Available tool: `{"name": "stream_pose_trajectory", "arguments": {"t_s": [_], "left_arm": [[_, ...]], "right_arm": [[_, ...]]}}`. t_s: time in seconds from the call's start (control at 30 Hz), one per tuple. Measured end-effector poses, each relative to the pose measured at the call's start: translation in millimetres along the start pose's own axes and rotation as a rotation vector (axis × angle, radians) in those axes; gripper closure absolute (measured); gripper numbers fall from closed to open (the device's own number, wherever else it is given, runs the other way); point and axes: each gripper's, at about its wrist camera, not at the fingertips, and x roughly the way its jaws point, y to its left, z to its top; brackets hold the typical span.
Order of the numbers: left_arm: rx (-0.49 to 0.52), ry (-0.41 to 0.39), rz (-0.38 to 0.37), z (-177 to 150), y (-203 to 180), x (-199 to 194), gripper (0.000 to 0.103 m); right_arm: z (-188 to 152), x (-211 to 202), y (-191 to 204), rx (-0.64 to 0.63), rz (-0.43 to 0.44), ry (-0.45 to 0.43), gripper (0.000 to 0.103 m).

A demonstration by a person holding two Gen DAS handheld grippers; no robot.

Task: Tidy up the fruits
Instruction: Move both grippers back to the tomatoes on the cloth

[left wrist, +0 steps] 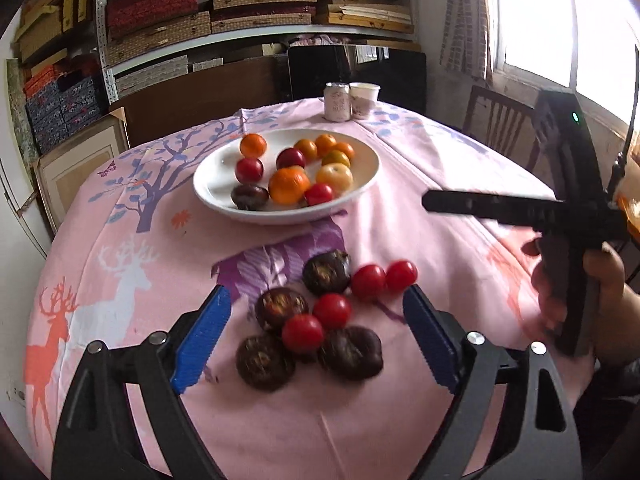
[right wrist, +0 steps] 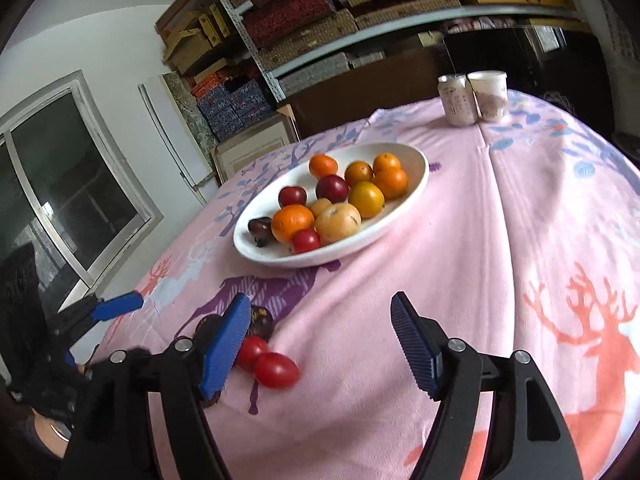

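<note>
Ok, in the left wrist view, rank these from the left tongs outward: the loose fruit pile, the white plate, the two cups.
1. Loose fruit pile: between the open left tongs, on the cloth.
2. White plate: mid-table, beyond the pile.
3. Two cups: far table edge, side by side.

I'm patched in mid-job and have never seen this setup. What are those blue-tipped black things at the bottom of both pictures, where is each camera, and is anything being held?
There is no robot arm: a person holds a hand-operated claw in each hand, with a camera on each looking forward along its two blue fingers. One picture is from the left claw, the other from the right claw. In the left view you also see the person's hand gripping the right tool.

On the pink tablecloth sits a white bowl of oranges, plums and other fruit. Nearer lies a loose pile of red tomatoes and dark fruits. Behind the bowl stand a can and a cup.

Both claws are open and hold nothing. The pile lies ahead of the left claw, between its fingers in the view.
</note>
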Motion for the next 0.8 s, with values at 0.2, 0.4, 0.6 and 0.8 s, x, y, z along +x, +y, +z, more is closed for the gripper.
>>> {"name": "stream_pose_trajectory", "arguments": {"t_s": [0.2, 0.4, 0.6, 0.8], "left_arm": [[0.031, 0.098, 0.029, -26.0, -17.7, 15.3, 0.017], [0.044, 0.155, 0.057, -20.8, -23.3, 36.4, 0.037], [-0.005, 0.127, 0.023, -16.7, -13.9, 34.7, 0.051], [-0.188, -0.024, -0.033, -19.5, 21.1, 4.2, 0.065]], "right_arm": [[1.1, 3.4, -13.7, 0.077, 0.017, 0.014, 0.030], [-3.9, -2.7, -8.0, 0.046, 0.031, -0.008, 0.029], [-3.5, 0.7, -5.5, 0.035, 0.053, 0.019, 0.029], [-6.0, 2.1, -0.3, 0.012, 0.078, 0.050, 0.029]]}}
